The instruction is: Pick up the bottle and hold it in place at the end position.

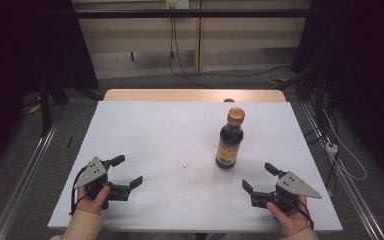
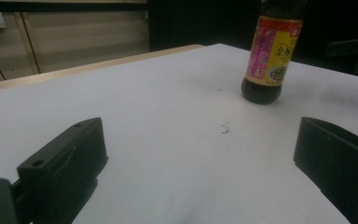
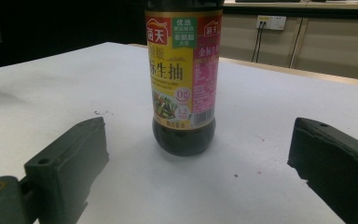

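A dark soy sauce bottle (image 1: 230,140) with an orange cap and a yellow and red label stands upright on the white table (image 1: 180,125), right of centre. My left gripper (image 1: 127,171) rests near the front left edge, held by a hand, jaws open and empty. In the left gripper view the bottle (image 2: 269,60) stands far off at the upper right. My right gripper (image 1: 259,176) sits near the front right, open and empty, pointing toward the bottle. The right gripper view has the bottle (image 3: 183,79) close ahead, between the lines of the two jaws but beyond their tips.
A small dark speck (image 1: 185,165) marks the table near its middle. Metal rails (image 1: 25,175) run along both sides of the table. Cables (image 1: 175,55) hang from a wall socket behind, and a power strip (image 1: 332,147) lies on the floor at right.
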Action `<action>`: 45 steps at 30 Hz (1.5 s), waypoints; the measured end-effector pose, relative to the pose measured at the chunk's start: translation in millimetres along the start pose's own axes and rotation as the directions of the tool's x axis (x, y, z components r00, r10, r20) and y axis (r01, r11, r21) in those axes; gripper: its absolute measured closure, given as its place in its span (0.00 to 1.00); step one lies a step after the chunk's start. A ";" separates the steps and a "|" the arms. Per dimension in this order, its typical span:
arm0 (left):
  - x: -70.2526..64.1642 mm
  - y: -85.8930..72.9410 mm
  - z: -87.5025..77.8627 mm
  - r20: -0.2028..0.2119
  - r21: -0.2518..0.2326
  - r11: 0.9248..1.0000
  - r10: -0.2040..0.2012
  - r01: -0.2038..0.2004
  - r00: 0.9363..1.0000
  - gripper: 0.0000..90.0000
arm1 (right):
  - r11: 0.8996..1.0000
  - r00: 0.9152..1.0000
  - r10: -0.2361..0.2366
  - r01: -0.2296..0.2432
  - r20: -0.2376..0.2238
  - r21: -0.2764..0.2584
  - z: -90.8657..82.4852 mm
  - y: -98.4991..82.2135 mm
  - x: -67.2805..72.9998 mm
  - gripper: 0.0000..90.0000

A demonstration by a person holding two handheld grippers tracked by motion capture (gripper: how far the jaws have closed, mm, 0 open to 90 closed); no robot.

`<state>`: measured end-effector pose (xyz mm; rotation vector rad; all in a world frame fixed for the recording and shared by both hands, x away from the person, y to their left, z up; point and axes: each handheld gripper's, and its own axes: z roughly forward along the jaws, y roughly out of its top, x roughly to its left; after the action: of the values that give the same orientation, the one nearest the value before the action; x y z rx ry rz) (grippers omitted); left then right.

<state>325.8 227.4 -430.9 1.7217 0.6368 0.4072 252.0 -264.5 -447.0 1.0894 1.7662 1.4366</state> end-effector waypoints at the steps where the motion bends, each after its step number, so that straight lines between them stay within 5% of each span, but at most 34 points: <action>1: -0.1 0.0 0.2 -0.002 0.001 1.000 0.001 -0.001 1.000 0.03 | 1.000 1.000 0.000 0.000 0.000 0.000 0.0 0.0 0.0 0.04; 16: -1.9 0.1 4.5 0.023 -0.001 1.000 -0.001 0.001 1.000 0.03 | 1.000 1.000 -0.010 0.010 -0.006 0.006 13.3 9.6 -1.6 0.05; 34: -4.4 0.7 3.3 0.022 -0.005 1.000 0.006 -0.006 1.000 0.03 | 1.000 1.000 -0.002 0.002 -0.006 -0.002 49.7 44.4 -5.7 0.10; 45: -2.4 0.2 3.4 0.024 -0.004 1.000 0.004 -0.004 1.000 0.03 | 1.000 1.000 -0.011 0.011 0.008 0.008 71.6 49.9 3.2 0.12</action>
<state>326.0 223.3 -431.4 1.7218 0.6144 0.3896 322.4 -224.1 -414.5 1.0863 1.7710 1.4174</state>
